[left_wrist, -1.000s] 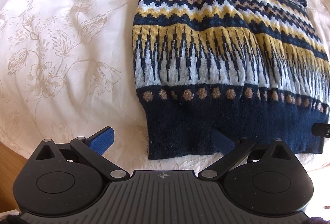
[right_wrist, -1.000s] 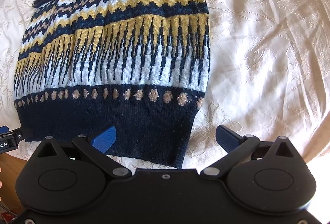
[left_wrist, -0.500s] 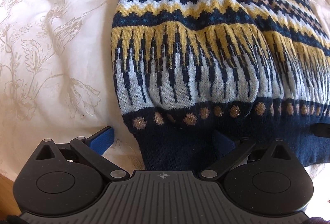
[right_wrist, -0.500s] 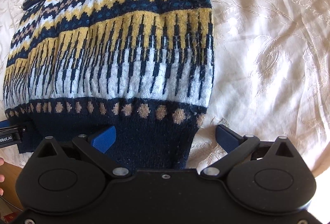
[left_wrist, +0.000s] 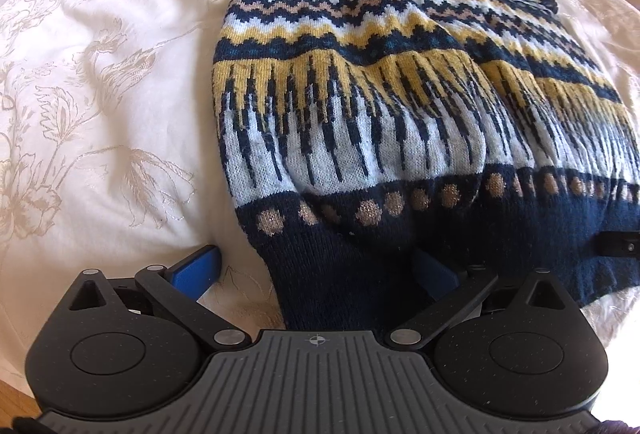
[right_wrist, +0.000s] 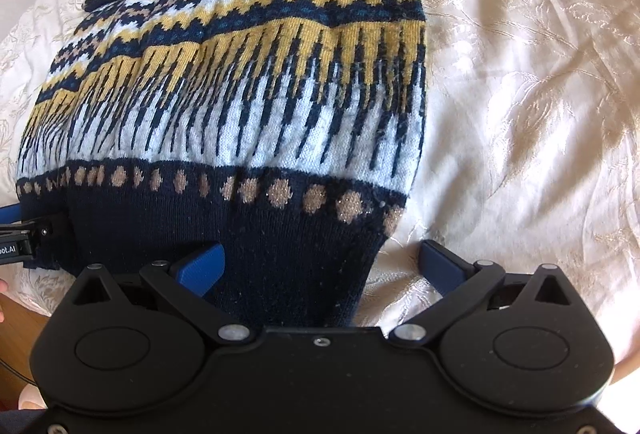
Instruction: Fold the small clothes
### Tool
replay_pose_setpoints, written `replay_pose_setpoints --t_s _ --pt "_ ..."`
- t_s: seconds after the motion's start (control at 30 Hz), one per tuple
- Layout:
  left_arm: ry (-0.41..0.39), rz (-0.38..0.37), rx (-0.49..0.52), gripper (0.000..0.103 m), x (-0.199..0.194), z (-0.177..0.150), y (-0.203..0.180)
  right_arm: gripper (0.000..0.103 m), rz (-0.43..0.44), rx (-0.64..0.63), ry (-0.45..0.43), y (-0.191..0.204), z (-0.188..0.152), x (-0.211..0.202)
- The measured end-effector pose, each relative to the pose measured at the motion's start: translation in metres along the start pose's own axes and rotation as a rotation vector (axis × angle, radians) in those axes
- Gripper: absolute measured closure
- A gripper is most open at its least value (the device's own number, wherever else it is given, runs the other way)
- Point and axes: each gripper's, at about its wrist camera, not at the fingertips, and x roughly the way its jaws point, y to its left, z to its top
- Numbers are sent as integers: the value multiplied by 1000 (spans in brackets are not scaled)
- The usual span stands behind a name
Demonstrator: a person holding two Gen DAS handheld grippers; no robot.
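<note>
Okay, patterned sweater (left_wrist: 360,106) lies flat on the cream floral bedspread (left_wrist: 100,94), navy hem (right_wrist: 248,234) toward the cameras, sleeves already tucked across at the sweater's far end. Left gripper (left_wrist: 316,274) is spread wide, straddling the hem's left corner: one blue pad on bare bedspread just beside the sweater, the other over the knit. Right gripper (right_wrist: 320,268) is also wide, straddling the hem's right corner the same way. Neither is pinching anything yet.

Risks, my guess: closing from here could catch only the top layer of the hem, so the back layer sags when lifted and the fold goes crooked. Pads could also snag bedspread along with the knit. Uneven lift between corners would skew the sweater's edges.
</note>
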Motion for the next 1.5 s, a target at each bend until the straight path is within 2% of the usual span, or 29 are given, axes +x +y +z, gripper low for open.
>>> replay_pose_setpoints --t_s 0.1,0.23,0.33,0.37,0.4,0.47,0.5,0.53,0.57,0.6,0.73,0.83,0.97,1.23,1.4,1.5 --pt "32 -14 0 2 -4 6 0 0 5 -17 -11 4 -3 1" --pt "29 -62 24 29 -12 21 -3 0 36 -29 12 -1 -1 2" --pt "30 -82 53 40 -16 16 -9 1 61 -47 31 -5 -3 -6" --pt "31 -89 53 44 -17 16 -9 6 68 -54 34 -5 -3 -6" --pt "35 -102 46 52 -17 16 -9 10 68 -59 33 -4 -4 -9" --pt "51 -120 24 65 -18 17 -8 35 77 -63 24 -7 -8 -19" --pt "62 -133 12 80 -18 18 -8 42 95 -56 25 -9 -8 -22" --pt "78 -154 -2 88 -18 19 -7 61 112 -48 29 -10 -8 -24" --pt "88 -160 -17 88 -19 20 -6 89 140 -34 38 -11 -7 -26" --pt "90 -163 -33 94 -21 22 -5 91 165 -12 50 -10 -6 -26" --pt "51 -192 -125 95 -42 34 7 92 230 29 30 -12 1 -42" --pt "-13 -210 -129 95 -69 53 13 92 281 23 -26 -10 13 -65" --pt "-114 -242 -146 95 -98 93 20 92 328 18 -122 -8 41 -98" --pt "-286 -260 -180 95 -108 188 39 92 346 104 -331 -10 133 -130" --pt "-348 -286 -193 95 -92 247 51 92 330 149 -420 -13 194 -125" --pt "-368 -280 -176 95 -79 276 51 92 297 142 -444 -8 230 -114"
